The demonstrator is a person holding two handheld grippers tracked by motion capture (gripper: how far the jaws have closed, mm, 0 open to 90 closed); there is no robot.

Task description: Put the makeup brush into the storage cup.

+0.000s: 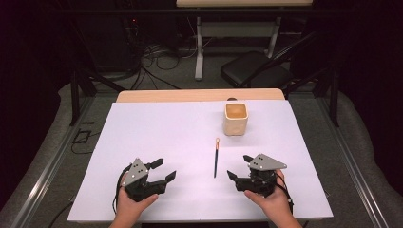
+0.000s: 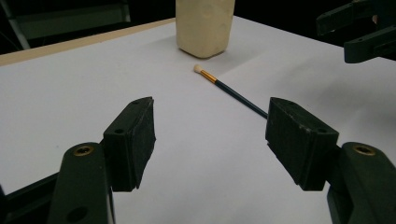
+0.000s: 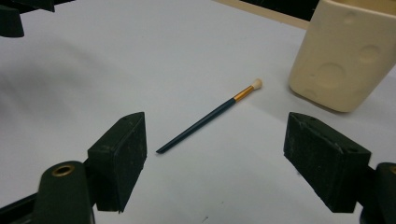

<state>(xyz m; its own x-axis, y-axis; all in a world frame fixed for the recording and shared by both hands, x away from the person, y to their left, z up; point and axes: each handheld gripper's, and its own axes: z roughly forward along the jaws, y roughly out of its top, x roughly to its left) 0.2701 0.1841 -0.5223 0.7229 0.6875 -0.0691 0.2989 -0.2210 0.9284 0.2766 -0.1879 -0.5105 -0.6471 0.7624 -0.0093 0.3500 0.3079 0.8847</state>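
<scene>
A thin dark-blue brush (image 1: 216, 157) with a gold ferrule and a pale tip lies flat on the white sheet, tip pointing at a cream square cup (image 1: 235, 118) behind it. The cup stands upright with round dimples on its sides (image 3: 348, 56). My left gripper (image 1: 163, 169) rests open at the front left, well apart from the brush (image 2: 231, 90). Just right of the brush's handle end (image 3: 205, 120) my right gripper (image 1: 240, 166) stands open and empty. The cup's lower part (image 2: 204, 25) is seen beyond the left jaws.
The white sheet (image 1: 157, 137) covers a wooden table (image 1: 157, 96) whose far edge shows bare. Beyond the table are a black chair (image 1: 256, 71), a white table leg (image 1: 198, 47) and loose cables on the floor. Grey padding flanks both sides.
</scene>
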